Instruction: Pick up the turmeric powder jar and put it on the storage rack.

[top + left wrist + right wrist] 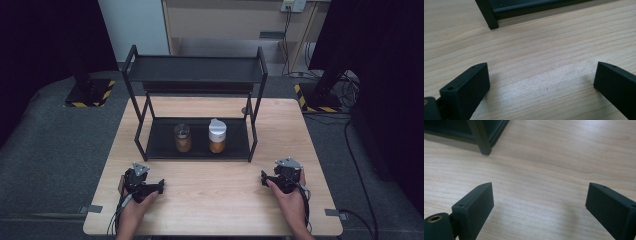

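A black two-tier rack point(195, 150) stands at the middle of the wooden table point(210, 205). On its lower shelf are two jars of brown contents: an uncapped glass jar point(182, 138) on the left and a white-lidded jar point(217, 136) on the right. My left gripper point(141, 181) rests low over the table near the front left, jaws wide apart with nothing between them point(541, 75). My right gripper point(282, 175) sits at the front right, also open and empty point(539, 195). Each gripper faces a front leg of the rack point(487, 15) point(480, 137).
The rack's upper shelf point(195, 69) is bare. Bare wood lies between the two hands and in front of the rack. Dark carpet surrounds the table, with stand bases marked in yellow and black point(90, 95) and cables point(350, 145) behind it.
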A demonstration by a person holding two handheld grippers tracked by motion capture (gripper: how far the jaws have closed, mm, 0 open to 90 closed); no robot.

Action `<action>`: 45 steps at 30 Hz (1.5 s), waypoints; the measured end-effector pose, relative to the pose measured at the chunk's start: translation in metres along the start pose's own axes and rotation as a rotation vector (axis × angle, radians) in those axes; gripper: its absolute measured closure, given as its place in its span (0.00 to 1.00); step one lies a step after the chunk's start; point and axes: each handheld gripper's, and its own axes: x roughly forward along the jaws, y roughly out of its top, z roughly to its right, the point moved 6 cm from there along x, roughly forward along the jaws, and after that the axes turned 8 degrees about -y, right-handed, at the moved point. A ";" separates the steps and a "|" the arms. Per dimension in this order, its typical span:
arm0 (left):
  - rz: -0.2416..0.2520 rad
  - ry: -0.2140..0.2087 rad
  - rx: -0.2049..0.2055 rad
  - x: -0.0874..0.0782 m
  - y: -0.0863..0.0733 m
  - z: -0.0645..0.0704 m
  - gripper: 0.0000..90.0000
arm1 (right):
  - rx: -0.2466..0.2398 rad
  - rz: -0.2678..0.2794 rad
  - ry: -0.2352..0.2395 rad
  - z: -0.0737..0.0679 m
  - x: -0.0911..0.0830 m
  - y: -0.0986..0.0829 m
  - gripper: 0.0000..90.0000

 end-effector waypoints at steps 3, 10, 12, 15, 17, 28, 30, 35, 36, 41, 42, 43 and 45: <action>0.000 0.000 0.000 0.000 0.000 0.000 0.00 | -0.007 -0.015 0.003 -0.004 0.002 -0.003 0.10; 0.000 0.000 0.000 0.000 0.000 0.000 0.00 | 0.010 -0.016 0.004 -0.005 0.003 -0.005 0.09; 0.000 0.000 0.000 0.000 0.000 0.000 0.00 | 0.017 -0.020 0.007 -0.004 0.003 -0.005 0.09; 0.000 0.000 0.000 0.000 0.000 0.000 0.00 | 0.031 -0.029 0.016 -0.002 0.004 -0.004 0.08; 0.000 0.000 0.000 0.000 0.000 0.000 0.00 | 0.049 -0.042 0.028 0.001 0.006 -0.003 0.07; 0.000 0.000 0.000 0.000 0.000 0.000 0.00 | 0.054 -0.051 0.043 0.003 0.007 -0.002 0.05; 0.000 0.000 0.000 0.000 0.000 0.000 0.00 | 0.053 -0.052 0.044 0.003 0.007 -0.002 0.05; 0.000 0.000 0.000 0.000 0.000 0.000 0.00 | 0.053 -0.052 0.043 0.003 0.007 -0.002 0.05; 0.000 0.000 0.000 0.000 0.000 0.000 0.00 | 0.054 -0.052 0.043 0.003 0.007 -0.002 0.05; 0.000 0.000 0.000 0.000 0.000 0.000 0.00 | 0.053 -0.052 0.043 0.003 0.007 -0.002 0.05; 0.000 0.000 0.000 0.000 0.000 0.000 0.00 | 0.053 -0.052 0.043 0.003 0.007 -0.002 0.05; 0.000 0.000 0.000 0.000 0.000 0.000 0.00 | 0.053 -0.052 0.043 0.003 0.007 -0.002 0.05; 0.000 0.000 0.000 0.000 0.000 0.000 0.00 | 0.053 -0.052 0.044 0.003 0.007 -0.002 0.05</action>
